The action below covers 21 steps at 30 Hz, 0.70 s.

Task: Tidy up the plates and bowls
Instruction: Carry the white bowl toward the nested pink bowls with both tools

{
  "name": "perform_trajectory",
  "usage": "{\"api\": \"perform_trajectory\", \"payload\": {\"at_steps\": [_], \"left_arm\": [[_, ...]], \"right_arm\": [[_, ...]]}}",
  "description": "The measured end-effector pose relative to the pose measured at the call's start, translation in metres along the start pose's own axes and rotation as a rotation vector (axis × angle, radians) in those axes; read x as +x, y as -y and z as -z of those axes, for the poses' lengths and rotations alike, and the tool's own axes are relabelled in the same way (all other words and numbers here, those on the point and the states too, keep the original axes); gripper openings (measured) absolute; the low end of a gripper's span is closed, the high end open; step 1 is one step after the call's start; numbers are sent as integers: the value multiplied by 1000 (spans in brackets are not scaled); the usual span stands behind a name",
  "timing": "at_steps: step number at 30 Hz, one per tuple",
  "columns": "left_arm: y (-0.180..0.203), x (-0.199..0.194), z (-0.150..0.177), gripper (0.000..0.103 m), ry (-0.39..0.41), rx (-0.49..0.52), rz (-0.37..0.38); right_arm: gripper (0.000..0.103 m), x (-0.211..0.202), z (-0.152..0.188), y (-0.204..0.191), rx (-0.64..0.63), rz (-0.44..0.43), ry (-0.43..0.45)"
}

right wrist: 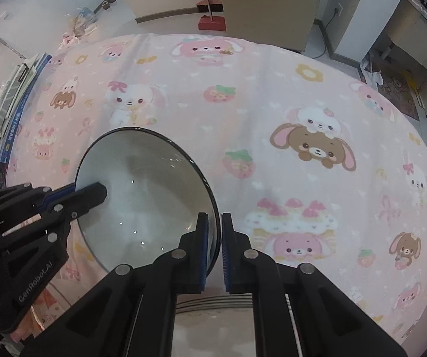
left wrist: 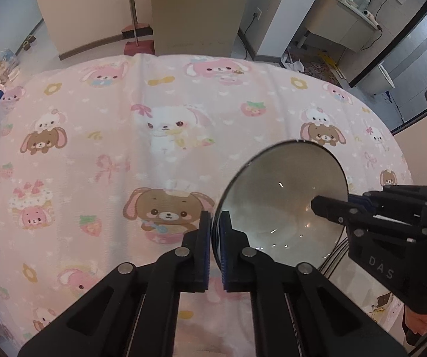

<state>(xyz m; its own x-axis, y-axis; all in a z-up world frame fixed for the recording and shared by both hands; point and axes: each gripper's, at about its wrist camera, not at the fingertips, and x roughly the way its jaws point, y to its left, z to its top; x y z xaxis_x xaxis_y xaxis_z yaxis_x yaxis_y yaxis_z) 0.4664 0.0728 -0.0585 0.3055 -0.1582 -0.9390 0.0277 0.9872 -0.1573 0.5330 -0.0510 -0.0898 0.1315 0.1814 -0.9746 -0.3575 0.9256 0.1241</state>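
A grey bowl with a dark rim [left wrist: 284, 196] is held tilted above the pink cartoon tablecloth [left wrist: 109, 154]. My left gripper [left wrist: 216, 250] is shut on the bowl's left rim. My right gripper [right wrist: 214, 250] is shut on the bowl's [right wrist: 142, 190] right rim. Each gripper shows in the other's view: the right one [left wrist: 332, 208] at the bowl's far side, the left one [right wrist: 94, 193] likewise. Below the bowl, stacked rims of other dishes [right wrist: 213, 302] show between my right fingers and under the bowl in the left wrist view [left wrist: 332, 258].
Books [right wrist: 17, 95] are stacked at the table's left edge. Beyond the far edge stand a red dustpan with broom [right wrist: 212, 20], a cabinet [left wrist: 195, 12] and a cluttered counter [left wrist: 347, 9].
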Motion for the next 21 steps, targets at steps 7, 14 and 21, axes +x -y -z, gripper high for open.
{"api": "perform_trajectory", "payload": {"at_steps": [7, 14, 21], "left_arm": [[6, -31, 6, 3, 66, 31, -26], [8, -74, 21, 3, 153, 33, -25], [1, -116, 42, 4, 227, 35, -48]], "right_arm": [[9, -27, 5, -7, -5, -2, 47], [9, -68, 20, -20, -35, -25, 112], [9, -101, 37, -43, -69, -60, 157]]}}
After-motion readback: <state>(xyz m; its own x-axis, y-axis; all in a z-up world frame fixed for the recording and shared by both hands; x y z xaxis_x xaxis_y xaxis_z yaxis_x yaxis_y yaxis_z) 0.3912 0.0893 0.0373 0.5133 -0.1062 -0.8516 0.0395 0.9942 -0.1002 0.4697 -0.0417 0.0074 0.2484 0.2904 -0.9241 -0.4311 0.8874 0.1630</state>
